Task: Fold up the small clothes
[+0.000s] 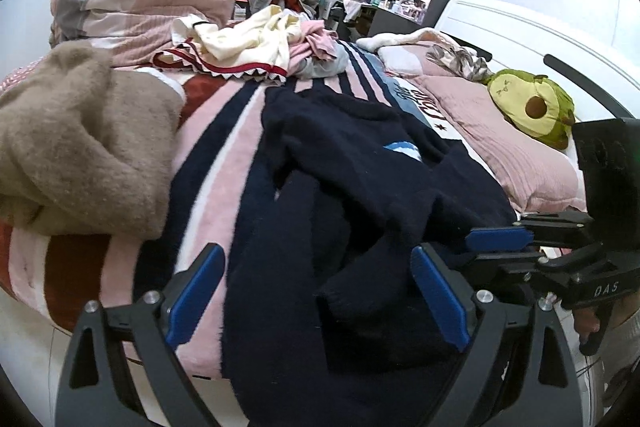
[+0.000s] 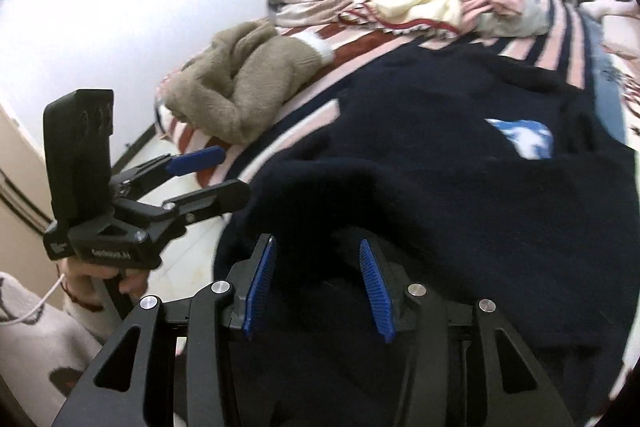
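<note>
The navy sweater (image 1: 360,163) lies spread on the striped blanket (image 1: 224,155) over the bed, filling the centre and lower half of both wrist views, a small blue-and-white patch (image 2: 520,137) showing on its upper face. In the left wrist view its long axis runs from the lower middle of the frame up toward the upper right, with the near end bunched into loose folds and a sleeve or hem lobe (image 1: 372,311) hanging toward the bottom edge, so the garment seems to point away from both hands. The left gripper (image 1: 316,301) stands wide open astride that lobe, blue pads clear of the cloth on either side. The right gripper (image 2: 318,289) is partly open, with dark knit lying between its pads; the pads do not appear to press it, so I judge it released rather than held. In the left view the right gripper sits at the right edge, level with the sweater's near right border, and both hands look about equally close to the near hem. Beyond, at the upper left of the left view, rests a tan fuzzy garment (image 1: 80,143); a heap of cream and pink clothes (image 1: 256,39) lies farther up, and an avocado plush (image 1: 532,107) at the right.
</note>
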A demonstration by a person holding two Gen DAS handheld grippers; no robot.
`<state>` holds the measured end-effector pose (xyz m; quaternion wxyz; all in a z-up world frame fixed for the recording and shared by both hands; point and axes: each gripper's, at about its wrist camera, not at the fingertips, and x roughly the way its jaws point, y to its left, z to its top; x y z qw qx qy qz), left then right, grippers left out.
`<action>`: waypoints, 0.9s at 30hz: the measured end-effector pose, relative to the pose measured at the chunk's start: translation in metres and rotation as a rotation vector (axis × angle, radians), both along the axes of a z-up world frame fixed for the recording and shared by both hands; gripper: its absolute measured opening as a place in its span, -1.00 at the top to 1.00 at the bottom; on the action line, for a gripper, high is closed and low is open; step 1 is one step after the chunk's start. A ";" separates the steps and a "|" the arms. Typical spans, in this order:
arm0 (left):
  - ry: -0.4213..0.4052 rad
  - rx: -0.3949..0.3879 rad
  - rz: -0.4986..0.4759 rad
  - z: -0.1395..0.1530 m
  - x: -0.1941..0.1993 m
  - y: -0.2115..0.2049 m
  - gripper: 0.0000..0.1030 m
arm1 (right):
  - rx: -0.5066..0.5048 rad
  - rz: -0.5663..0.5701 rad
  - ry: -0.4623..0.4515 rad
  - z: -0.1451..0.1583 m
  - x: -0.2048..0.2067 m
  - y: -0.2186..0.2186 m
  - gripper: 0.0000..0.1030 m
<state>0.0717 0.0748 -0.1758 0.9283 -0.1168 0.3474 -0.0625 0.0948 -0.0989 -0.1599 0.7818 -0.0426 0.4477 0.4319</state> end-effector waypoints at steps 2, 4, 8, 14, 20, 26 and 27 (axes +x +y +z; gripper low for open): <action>0.005 0.002 -0.014 -0.002 0.001 -0.005 -0.79 | -0.019 -0.044 -0.022 0.002 -0.003 -0.014 0.23; 0.014 -0.002 -0.033 -0.004 0.002 -0.010 -0.79 | -0.033 -0.095 -0.043 0.002 -0.005 -0.032 0.23; 0.013 -0.023 -0.093 -0.009 0.000 -0.021 -0.65 | -0.098 -0.219 -0.102 -0.001 -0.008 -0.064 0.23; 0.056 -0.016 -0.234 -0.023 0.003 -0.049 0.17 | -0.108 -0.325 -0.062 -0.020 -0.005 -0.107 0.23; 0.111 -0.016 -0.253 -0.030 0.001 -0.053 0.89 | -0.081 -0.338 -0.047 -0.027 -0.004 -0.112 0.23; 0.121 -0.036 -0.266 -0.025 -0.011 -0.046 0.92 | -0.072 -0.330 -0.047 -0.028 -0.006 -0.105 0.23; 0.120 -0.038 -0.266 -0.024 -0.013 -0.044 0.92 | -0.070 -0.329 -0.050 -0.027 -0.007 -0.104 0.23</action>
